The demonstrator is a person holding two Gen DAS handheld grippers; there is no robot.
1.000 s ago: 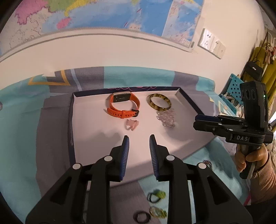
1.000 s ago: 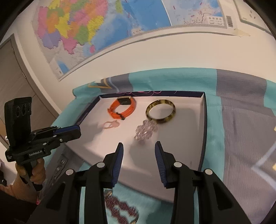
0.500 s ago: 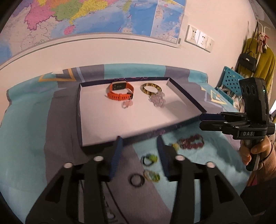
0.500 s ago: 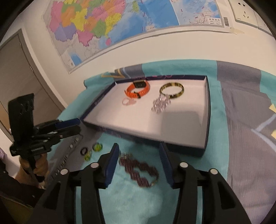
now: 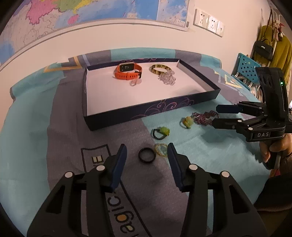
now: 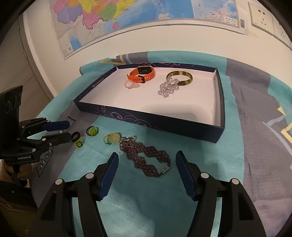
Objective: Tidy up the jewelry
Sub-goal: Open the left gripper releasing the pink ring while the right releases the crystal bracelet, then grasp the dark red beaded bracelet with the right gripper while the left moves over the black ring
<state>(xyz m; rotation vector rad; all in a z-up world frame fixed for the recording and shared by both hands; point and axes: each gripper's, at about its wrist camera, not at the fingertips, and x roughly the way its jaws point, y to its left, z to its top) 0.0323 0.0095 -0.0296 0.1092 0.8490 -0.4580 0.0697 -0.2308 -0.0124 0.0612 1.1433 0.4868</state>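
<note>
Two grippers hang over the cloth in front of the tray (image 6: 220, 102). The left gripper (image 5: 147, 155) stands parted, holding nothing, with a black ring (image 5: 146, 155) lying beneath its gap. The right gripper (image 6: 146, 161), just widened, is empty above a purple beaded bracelet (image 6: 146, 160). Inside the tray, toward its far wall, lie an orange watch (image 6: 143, 73), a gold bangle (image 6: 179, 78), clear beads (image 6: 167, 88) and a pink ring (image 6: 130, 84); its near half is bare. A map (image 6: 127, 16) hangs behind the tray.
</note>
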